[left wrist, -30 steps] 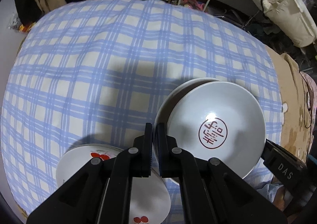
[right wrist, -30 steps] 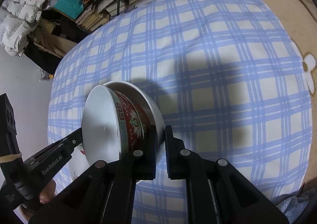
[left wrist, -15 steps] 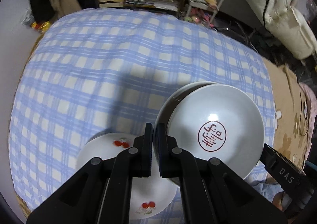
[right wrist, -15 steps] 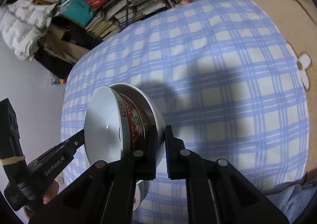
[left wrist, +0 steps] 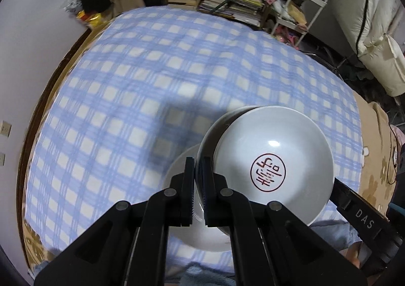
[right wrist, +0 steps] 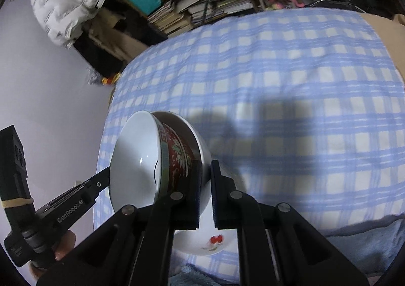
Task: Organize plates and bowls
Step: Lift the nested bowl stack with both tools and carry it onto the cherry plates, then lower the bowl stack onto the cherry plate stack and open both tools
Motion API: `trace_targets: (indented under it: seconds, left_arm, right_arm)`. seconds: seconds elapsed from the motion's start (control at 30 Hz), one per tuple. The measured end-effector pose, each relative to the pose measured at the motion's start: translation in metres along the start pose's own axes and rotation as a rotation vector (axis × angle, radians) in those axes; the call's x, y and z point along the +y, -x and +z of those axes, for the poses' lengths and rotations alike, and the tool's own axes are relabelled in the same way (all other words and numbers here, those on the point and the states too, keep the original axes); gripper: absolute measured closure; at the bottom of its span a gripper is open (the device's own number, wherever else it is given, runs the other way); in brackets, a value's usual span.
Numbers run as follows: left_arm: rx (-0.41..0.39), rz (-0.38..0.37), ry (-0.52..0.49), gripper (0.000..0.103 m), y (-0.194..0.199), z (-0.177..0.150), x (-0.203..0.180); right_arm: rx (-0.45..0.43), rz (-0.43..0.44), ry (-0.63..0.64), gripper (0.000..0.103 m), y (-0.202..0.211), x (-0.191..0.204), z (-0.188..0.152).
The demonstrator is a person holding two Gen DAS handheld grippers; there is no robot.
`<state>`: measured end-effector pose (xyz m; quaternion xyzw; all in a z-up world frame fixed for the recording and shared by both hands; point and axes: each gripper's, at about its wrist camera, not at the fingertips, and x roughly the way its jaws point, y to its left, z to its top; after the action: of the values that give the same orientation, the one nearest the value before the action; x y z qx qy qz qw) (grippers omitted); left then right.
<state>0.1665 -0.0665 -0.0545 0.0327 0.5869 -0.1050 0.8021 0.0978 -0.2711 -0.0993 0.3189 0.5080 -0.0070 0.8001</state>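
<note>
Grippers first: my left gripper [left wrist: 198,184] has its jaws pressed almost together, pinching the thin rim of a plain white bowl [left wrist: 210,134], and my right gripper [right wrist: 205,195] has its jaws nearly closed on the opposite rim of that same white bowl [right wrist: 202,149]. Nested inside it sits a second bowl [left wrist: 273,164], white within and bearing a red circular seal mark on its floor; from the right wrist view that inner bowl [right wrist: 174,157] shows a red patterned outside wall with a pale band near the rim. Both bowls are tipped on edge between my two tools, lifted clear of the surface. In the left wrist view the right tool's black finger reaches in from the lower right, touching the stack's far edge. Directly beneath the bowls, near the close edge of the bed, lies a white plate [right wrist: 215,243] painted with red cherries, resting flat on a blue and white checked blanket [left wrist: 126,88]. Beyond the blanket stand stacks of books [left wrist: 222,0] and a white puffy coat [right wrist: 60,0].
</note>
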Motion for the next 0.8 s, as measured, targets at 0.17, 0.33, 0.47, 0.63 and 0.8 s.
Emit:
trace_targets:
  seconds: [0.17, 0.33, 0.47, 0.63, 0.8]
  left_arm:
    - [0.007, 0.020, 0.016, 0.100, -0.007, -0.012, 0.015]
    - [0.068, -0.017, 0.061, 0.098, -0.027, -0.018, 0.030]
    - [0.083, 0.007, 0.062, 0.097, -0.043, -0.027, 0.035]
    - [0.099, -0.029, 0.080, 0.097, -0.048, -0.031, 0.045]
    - [0.104, -0.009, 0.059, 0.097, -0.054, -0.042, 0.045]
  right_arm:
    - [0.030, -0.023, 0.033, 0.091, -0.021, 0.011, -0.018]
    - [0.065, -0.055, 0.042, 0.092, -0.038, 0.010, -0.029]
    - [0.090, -0.058, 0.042, 0.093, -0.053, 0.006, -0.034]
    - [0.073, -0.051, 0.053, 0.093, -0.050, 0.009, -0.032]
    - [0.091, -0.028, 0.065, 0.094, -0.051, 0.009, -0.036]
